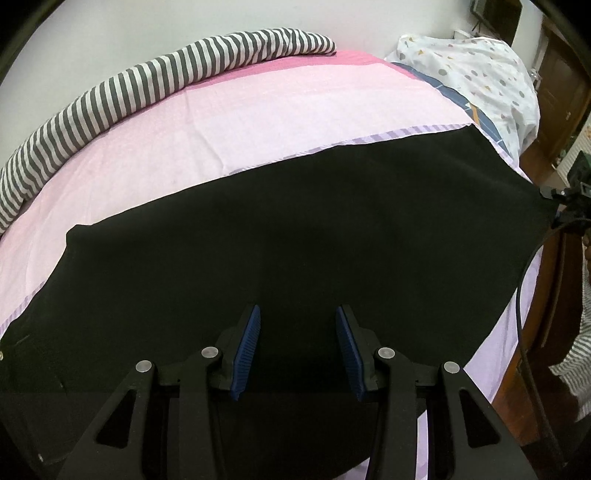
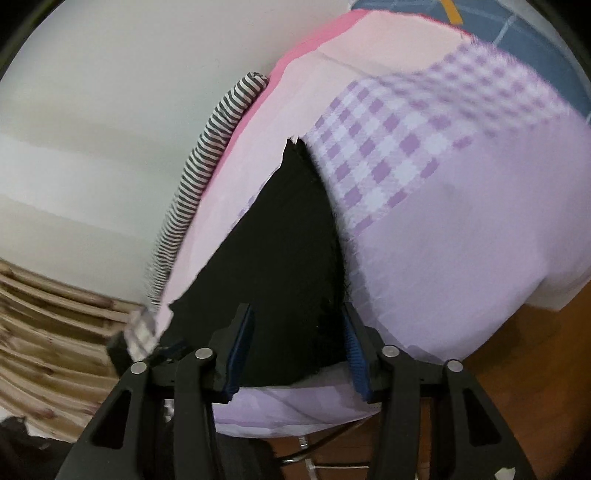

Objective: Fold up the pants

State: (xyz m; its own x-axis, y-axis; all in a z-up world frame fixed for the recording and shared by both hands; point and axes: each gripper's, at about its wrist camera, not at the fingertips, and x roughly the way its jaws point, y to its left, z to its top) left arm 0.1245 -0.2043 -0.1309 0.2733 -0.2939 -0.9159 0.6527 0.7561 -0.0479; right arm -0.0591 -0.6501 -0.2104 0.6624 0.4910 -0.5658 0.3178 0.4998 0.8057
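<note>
The pants lie spread flat across the near part of the bed, with a rolled blanket along the far edge against the wall and a pillow at the right end.

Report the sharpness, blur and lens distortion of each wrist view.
Left wrist view: sharp, heavy fisheye bowing of the bed; black pants show no fold detail. Right wrist view: motion blur smears the checked sheet and wooden slats; pants featureless black.
</note>
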